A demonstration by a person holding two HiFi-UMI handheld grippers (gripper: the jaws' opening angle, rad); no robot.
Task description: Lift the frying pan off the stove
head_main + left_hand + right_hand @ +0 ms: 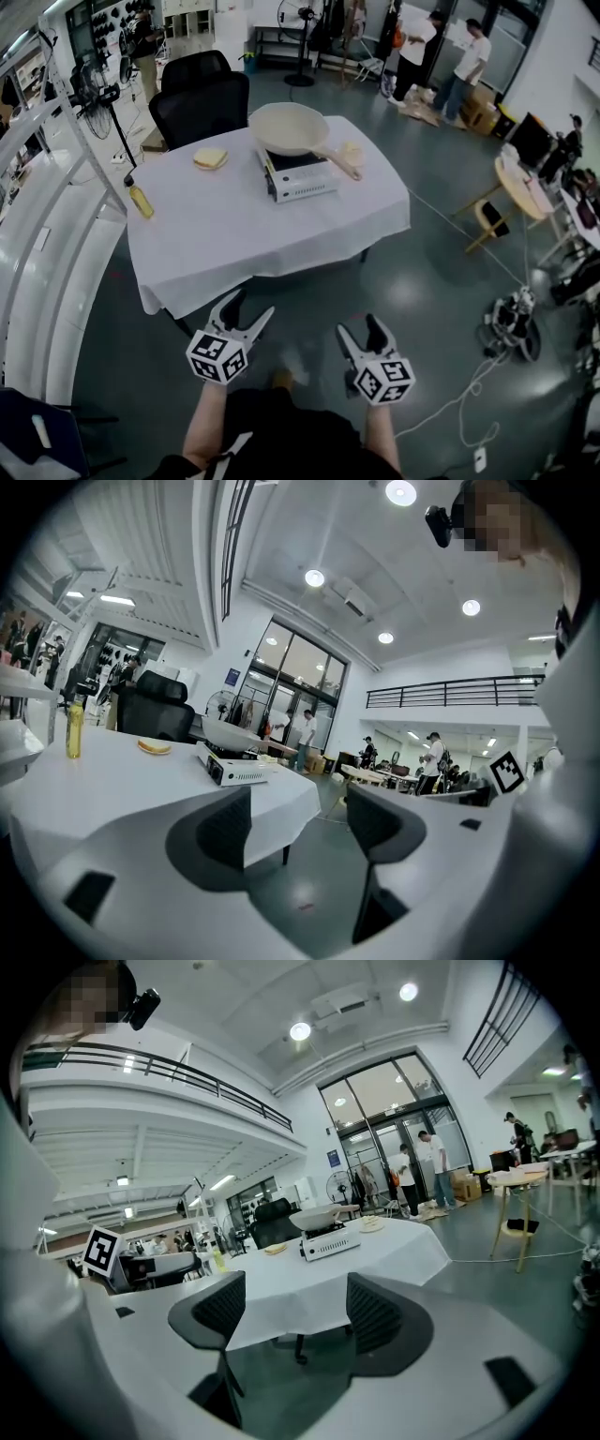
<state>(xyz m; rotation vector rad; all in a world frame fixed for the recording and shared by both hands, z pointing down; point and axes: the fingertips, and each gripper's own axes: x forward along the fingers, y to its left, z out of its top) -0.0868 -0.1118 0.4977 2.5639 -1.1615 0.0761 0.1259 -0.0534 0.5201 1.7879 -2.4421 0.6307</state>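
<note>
- Table: covered with a white cloth that hangs over its edges.
- Slice of bread: lies flat on the cloth, toward the far side.
- Yellow bottle: stands upright at the table's left edge.
- Two black office chairs: just behind the table, one behind the other.
- Two people: standing well beyond the table, near cardboard boxes.
- White cable: trails across the grey floor at the right.

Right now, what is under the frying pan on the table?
The frying pan sits on a white portable stove, which stands on the white-clothed table. The pan covers the stove's top, so its burner cannot be seen.
</note>
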